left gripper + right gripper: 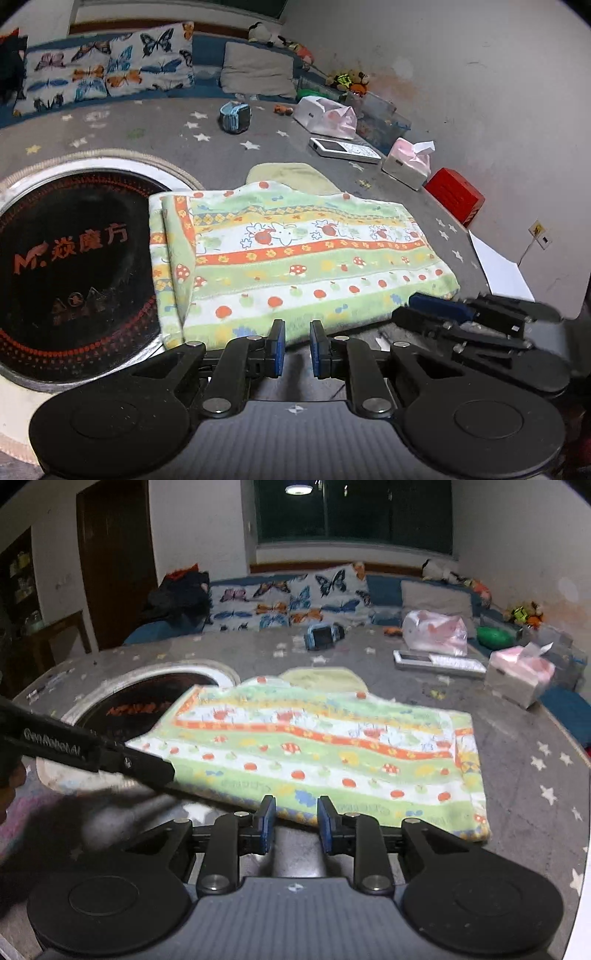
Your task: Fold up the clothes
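Patterned cloth [295, 258] lies folded flat on grey star-print table [155, 147], left end overlapping round black hotplate [74, 258]. Left gripper [295, 341] and right gripper [295, 821] both at near edge, jaws parted, holding nothing. Next fold likely: pinch near-edge corners through all layers, lift evenly, keep edges aligned.

Towel [295, 254]: pale green, white, orange and yellow stripes; red apples, mushrooms, rabbits. Table cover [147, 129]: grey, white and yellow stars. Round inset [74, 266]: black, orange dotted rings and lettering. Pillow [107, 66]: white, blue and orange butterflies. Box [456, 195]: red.
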### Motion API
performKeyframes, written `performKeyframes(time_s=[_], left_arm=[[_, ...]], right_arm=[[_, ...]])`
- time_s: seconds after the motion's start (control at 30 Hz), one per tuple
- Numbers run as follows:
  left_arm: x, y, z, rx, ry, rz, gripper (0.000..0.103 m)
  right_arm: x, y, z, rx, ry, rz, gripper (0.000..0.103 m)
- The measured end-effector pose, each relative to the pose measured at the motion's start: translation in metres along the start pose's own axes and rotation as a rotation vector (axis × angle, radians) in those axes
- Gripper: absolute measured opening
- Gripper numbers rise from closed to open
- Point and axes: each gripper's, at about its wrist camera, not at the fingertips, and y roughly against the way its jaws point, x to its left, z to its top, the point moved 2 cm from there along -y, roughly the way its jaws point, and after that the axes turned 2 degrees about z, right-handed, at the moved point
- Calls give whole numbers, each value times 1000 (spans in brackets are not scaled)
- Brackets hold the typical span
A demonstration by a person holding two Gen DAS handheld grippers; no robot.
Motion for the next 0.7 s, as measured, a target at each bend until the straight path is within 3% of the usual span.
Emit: performKeyframes(time_s=[0.27,0.53,0.63,0.7], left_arm=[[19,21,1,-59,59,4,16],[40,11,-3,-13,125,15,16],[35,18,-6,-20,116,24,28],[31,23,-9,-25,110,41,35]], right_arm=[[32,-12,14,-20,38,29,24],[60,-33,12,12,97,25,24],[62,-31,12,21,72,25,28],[62,-28,11,25,54,18,39]])
